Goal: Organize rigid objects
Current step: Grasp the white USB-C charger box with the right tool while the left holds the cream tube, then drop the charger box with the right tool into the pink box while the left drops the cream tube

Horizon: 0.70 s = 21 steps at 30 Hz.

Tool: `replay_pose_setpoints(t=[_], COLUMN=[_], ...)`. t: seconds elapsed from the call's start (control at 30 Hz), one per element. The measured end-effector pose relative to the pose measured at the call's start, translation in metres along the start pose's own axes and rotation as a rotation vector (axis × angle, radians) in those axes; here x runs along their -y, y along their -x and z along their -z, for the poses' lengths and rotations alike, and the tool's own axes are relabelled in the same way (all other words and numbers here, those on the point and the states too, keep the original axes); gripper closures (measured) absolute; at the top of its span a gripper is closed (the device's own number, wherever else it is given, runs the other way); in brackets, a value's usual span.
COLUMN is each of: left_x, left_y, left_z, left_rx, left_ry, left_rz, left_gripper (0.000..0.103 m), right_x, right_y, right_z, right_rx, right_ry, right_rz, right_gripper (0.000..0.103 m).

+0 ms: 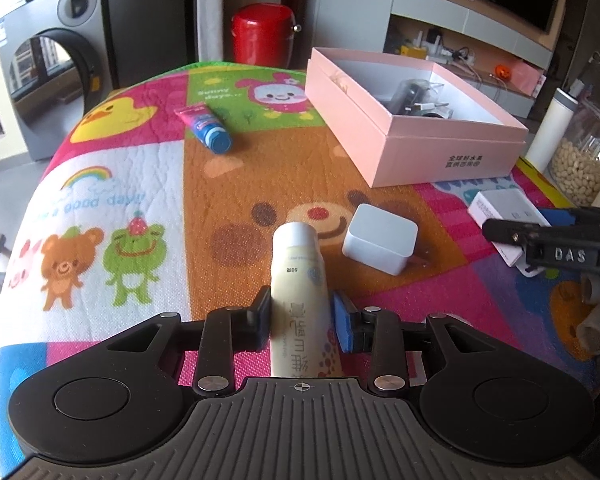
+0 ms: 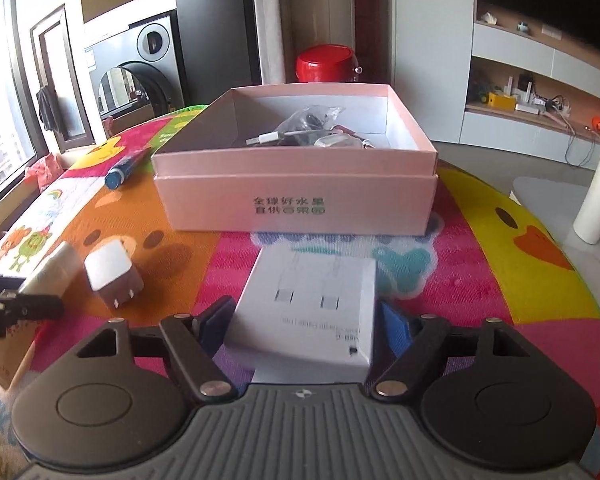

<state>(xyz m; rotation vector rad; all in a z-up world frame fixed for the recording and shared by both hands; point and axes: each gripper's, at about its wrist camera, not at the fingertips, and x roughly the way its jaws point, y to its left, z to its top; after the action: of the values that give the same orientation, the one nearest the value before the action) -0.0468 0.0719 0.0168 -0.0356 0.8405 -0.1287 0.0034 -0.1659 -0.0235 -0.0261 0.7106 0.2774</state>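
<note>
Cream tube: a pale yellow plastic tube with a white cap [image 1: 298, 280], printed with lettering, lies lengthwise between the pads of the left gripper [image 1: 300, 320], cap pointing away; it appears raised just above the mat.
Left gripper: black two-finger tool with blue pads, jaws closed partway and pressing the tube from both sides.
White carton: a flat white cardboard box printed with two cable plugs [image 2: 306, 308] lies on the mat, near the pink box's front wall, between the fingers of the right gripper [image 2: 306, 326].
Right gripper: black tool with blue pads, jaws spread wide on either side of the carton; a narrow gap shows at the left pad, and whether the right pad touches cannot be told.
White charger: a small white plastic plug block [image 1: 379, 238] sits on the mat just right of the tube's cap.
Blue-capped tube: a pink and blue tube [image 1: 206, 128] lies on the mat, far left, well apart from the rest.
Pink box: an open pink cardboard box [image 2: 296, 204] stands at the far side, holding cables and wrapped items.
Mat: a bright quilted cartoon-print cover [image 1: 100, 200] spreads over the table.
Right edge: a white cylindrical bottle [image 1: 550, 128] and a glass jar of pale beans [image 1: 584, 160] stand side by side.
</note>
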Motion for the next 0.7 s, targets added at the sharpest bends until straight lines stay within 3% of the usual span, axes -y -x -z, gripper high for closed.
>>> replay_pose_setpoints(t=[0.03,0.2,0.43,0.7], left_x=[0.0,-0.001,-0.001,0.001], left_y=[0.001,0.005,0.014,0.053], left_z=[0.002,0.01,0.017,0.001], left_rx=[0.008,0.059,0.097,0.242], left_ry=[-0.012,-0.025,-0.029,-0.032], left_rz=[0.003,0.008,0.097,0.142], left_gripper=[0.067,0.073,0.073,0.073], right_x=[0.0,0.001,0.003,0.004], right_y=[0.0,0.018,0.069,0.097], right_z=[-0.001,-0.003,-0.006,-0.01], right_rx=[0.004,0.044,0.171,0.267], right_ry=[0.005,0.015,0.063,0.113], right_rz=[-0.002,-0.037,-0.048,-0.016], right_gripper=[0.034,0.034,0.034,0.034])
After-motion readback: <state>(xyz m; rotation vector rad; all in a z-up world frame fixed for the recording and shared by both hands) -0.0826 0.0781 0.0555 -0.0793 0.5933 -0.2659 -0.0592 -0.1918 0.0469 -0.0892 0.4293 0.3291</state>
